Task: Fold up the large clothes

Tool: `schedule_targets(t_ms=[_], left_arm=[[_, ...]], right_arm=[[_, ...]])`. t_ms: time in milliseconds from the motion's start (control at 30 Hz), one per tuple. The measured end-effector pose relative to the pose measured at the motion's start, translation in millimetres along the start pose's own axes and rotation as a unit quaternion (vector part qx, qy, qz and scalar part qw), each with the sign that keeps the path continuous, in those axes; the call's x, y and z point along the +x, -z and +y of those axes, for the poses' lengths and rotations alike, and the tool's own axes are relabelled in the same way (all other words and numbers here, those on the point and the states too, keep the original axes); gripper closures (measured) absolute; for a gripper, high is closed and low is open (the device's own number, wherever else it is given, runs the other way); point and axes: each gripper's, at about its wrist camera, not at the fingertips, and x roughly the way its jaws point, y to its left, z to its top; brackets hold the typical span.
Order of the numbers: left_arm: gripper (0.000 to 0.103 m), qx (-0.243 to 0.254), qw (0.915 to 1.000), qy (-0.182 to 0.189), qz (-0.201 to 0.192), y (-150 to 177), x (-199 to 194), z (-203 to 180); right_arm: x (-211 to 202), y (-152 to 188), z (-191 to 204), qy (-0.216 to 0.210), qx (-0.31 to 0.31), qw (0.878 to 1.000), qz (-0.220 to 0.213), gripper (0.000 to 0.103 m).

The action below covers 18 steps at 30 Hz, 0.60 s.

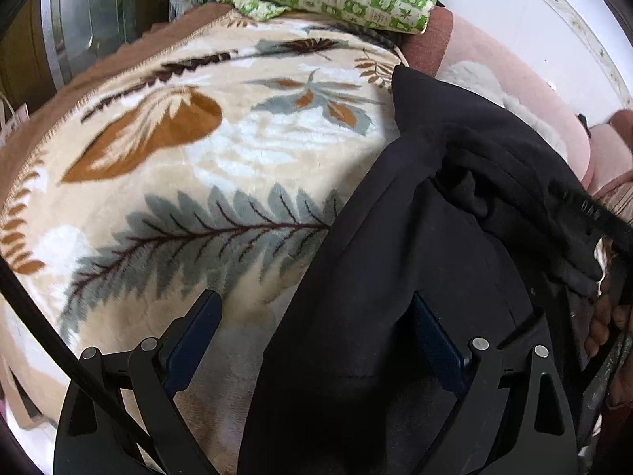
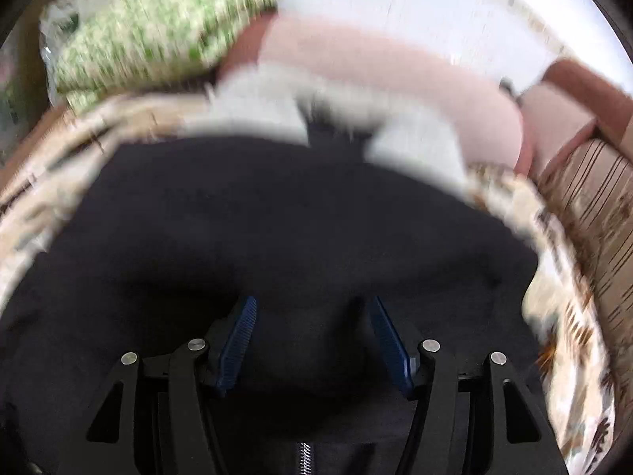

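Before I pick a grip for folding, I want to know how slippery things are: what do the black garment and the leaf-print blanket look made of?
Black garment: looks like matte, thick knit or fleece; soft rounded folds, no sheen, a zipper shows.
Leaf-print blanket: looks like plush fleece; fuzzy pile, soft-edged print. The fibre of either is unclear.

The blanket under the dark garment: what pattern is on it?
The blanket is cream with large leaves and feathers in grey-green, rust orange and brown. It shows best in the left wrist view.

No text, label, brand, number or sign can be read in either wrist view.
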Motion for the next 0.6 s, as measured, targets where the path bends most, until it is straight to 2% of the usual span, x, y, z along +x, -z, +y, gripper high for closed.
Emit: schedule_targets(t_ms=[67,133,200,300,367,433,467,600], left_arm=[[0.009,-0.014,0.9998,0.011,0.006,0.0,2.0,3.5],[0.009,-0.011,0.9999,0.012,0.005,0.9,1.7,3.5],[0.009,-0.007,0.9999,0.007,0.002,2.1,2.5,1.6],[0.008,-0.004,1.0000,0.007,-0.004,3.3,1.9,0.9],[0.008,-0.001,0.9999,0.014,-0.009,3.8,1.3,1.0],[0.008,-0.005,0.9995,0.031,-0.011,3.3,0.9,1.9],[0.008,-0.007,0.9992,0.039,-0.008,4.0,0.5,2.2],[0.008,0.023,0.9995,0.022,0.001,5.6,2.0,-5.6]], right_arm=[[-2.8,-10.7,20.9,-0.032,-0.017,0.999,0.001,0.039],[7.1,-16.9,48.2,-0.071,-0.034,0.997,0.021,0.039],[21.5,-18.0,72.8,-0.079,-0.053,0.995,0.030,0.039],[51.6,-16.0,96.8,-0.054,-0.077,0.994,0.056,0.035],[56.9,-18.6,95.2,-0.051,-0.076,0.994,0.063,0.033],[45.4,-21.9,85.1,-0.066,-0.061,0.993,0.070,0.033],[33.9,-22.7,75.1,-0.080,-0.046,0.993,0.070,0.033],[-20.6,-7.0,37.2,-0.119,-0.015,0.992,0.049,0.031]])
